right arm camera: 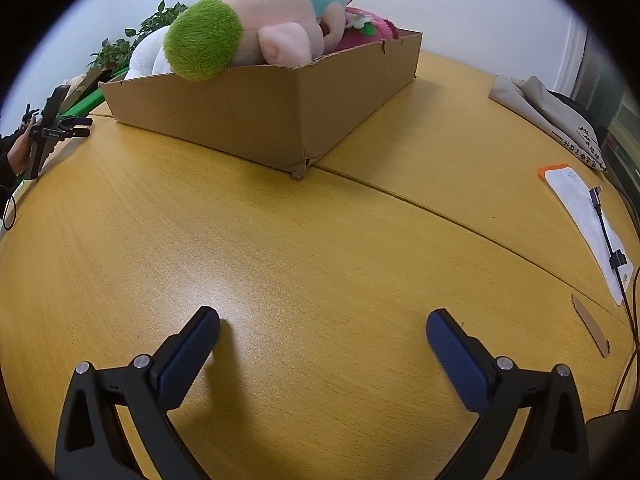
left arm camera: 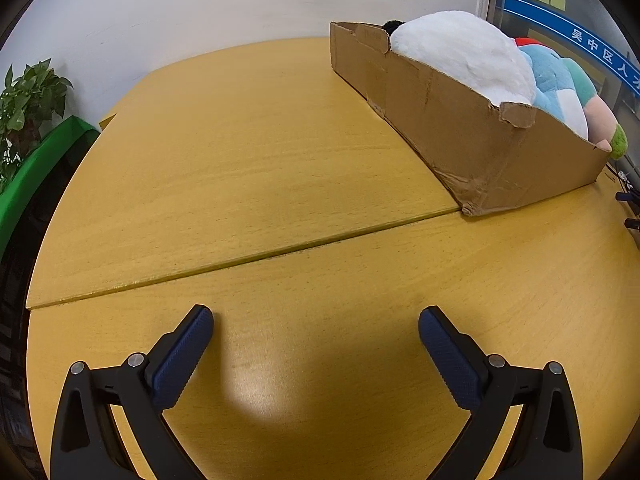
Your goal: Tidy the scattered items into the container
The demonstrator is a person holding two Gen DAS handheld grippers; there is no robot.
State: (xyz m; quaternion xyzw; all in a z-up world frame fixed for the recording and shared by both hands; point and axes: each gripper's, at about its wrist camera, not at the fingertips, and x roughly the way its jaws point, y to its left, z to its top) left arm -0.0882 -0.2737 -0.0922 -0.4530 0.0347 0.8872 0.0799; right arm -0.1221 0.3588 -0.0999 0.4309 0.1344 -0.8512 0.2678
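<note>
Left gripper (left arm camera: pixel 316 316): blue-padded fingers spread wide, nothing between them, tilted down over bare tabletop.
Right gripper (right arm camera: pixel 323 318): jaws likewise spread wide and empty, above the same yellow wood.
Cardboard box (left arm camera: pixel 472 136): open-topped, torn rim, standing on the table well beyond both grippers; one corner sits at the seam between the two tabletops.
White plush (left arm camera: pixel 464 54): inside the box, bulging above its rim.
Blue plush (left arm camera: pixel 554 84): in the box, just beside the white one.
Green-tufted plush (right arm camera: pixel 244 28): pink body, teal top; lies in the box with the green tuft hanging over the near wall.
Magenta plush (right arm camera: pixel 366 26): in the box, behind the pink one.
Table (right arm camera: pixel 280 248): yellow wood, two joined tops.
White pouch (right arm camera: pixel 588 224): orange-edged, flat at the table's right edge, a cable lying across it.
Potted plant (left arm camera: pixel 28 100): left, off the table.
</note>
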